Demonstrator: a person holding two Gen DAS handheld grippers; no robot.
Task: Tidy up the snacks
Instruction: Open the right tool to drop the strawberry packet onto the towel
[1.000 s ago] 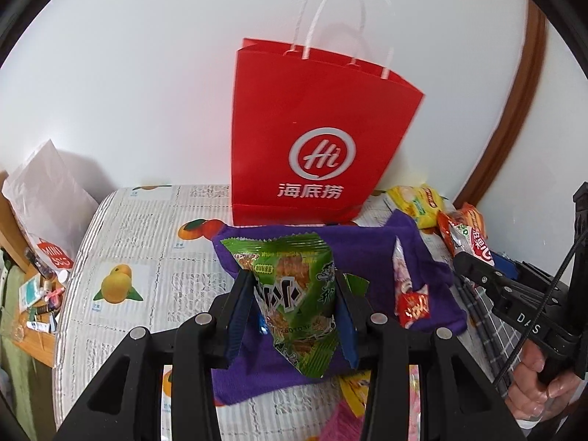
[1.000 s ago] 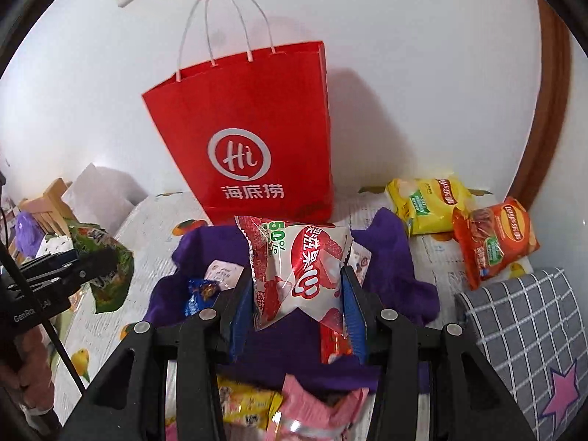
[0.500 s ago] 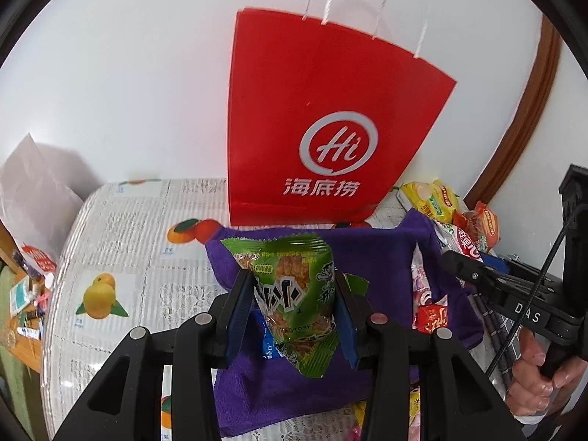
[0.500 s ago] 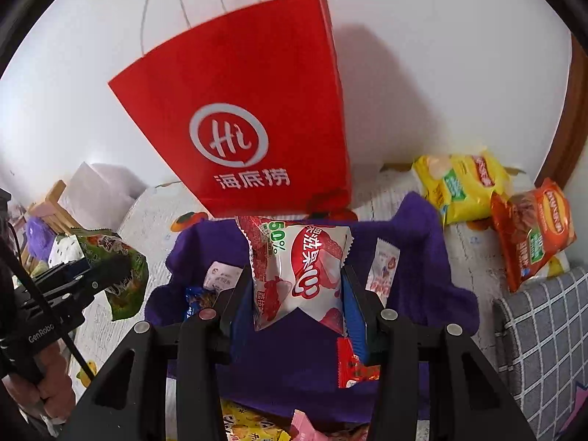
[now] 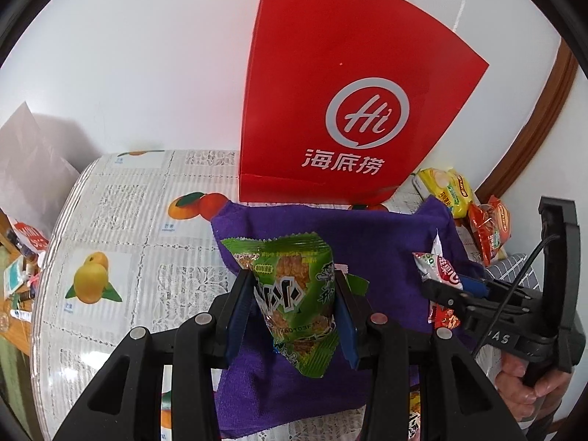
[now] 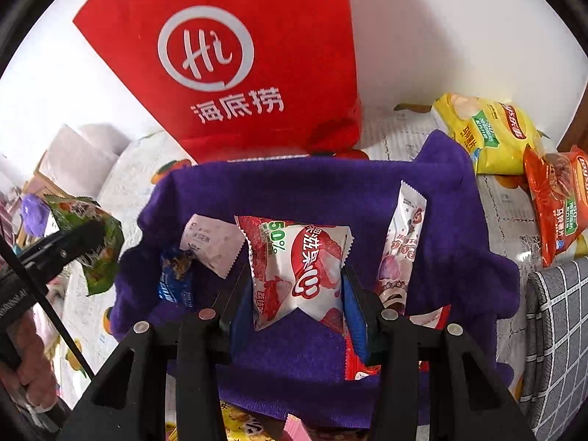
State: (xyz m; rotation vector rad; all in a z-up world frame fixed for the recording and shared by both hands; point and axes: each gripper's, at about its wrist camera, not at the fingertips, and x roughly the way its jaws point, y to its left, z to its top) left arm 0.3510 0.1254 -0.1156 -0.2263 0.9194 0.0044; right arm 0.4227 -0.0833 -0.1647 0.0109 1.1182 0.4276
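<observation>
I have the left gripper (image 5: 294, 303) clamped on a green snack packet (image 5: 294, 294), pinched across its middle between the jaws, and the right gripper (image 6: 297, 294) holding a red-and-white packet (image 6: 299, 272) the same way. Both packets hang over the purple cloth (image 6: 312, 191) that lies just ahead of the jaws, with the red paper bag (image 5: 349, 84) standing beyond it. I judge both light, puffy and crinkly, with slick film that could slide, so the middle of the pouch is where I would hold, not the thin crimped edges. The green one has zigzag seals and dark lettering; the other shows strawberries and a red swirl
</observation>
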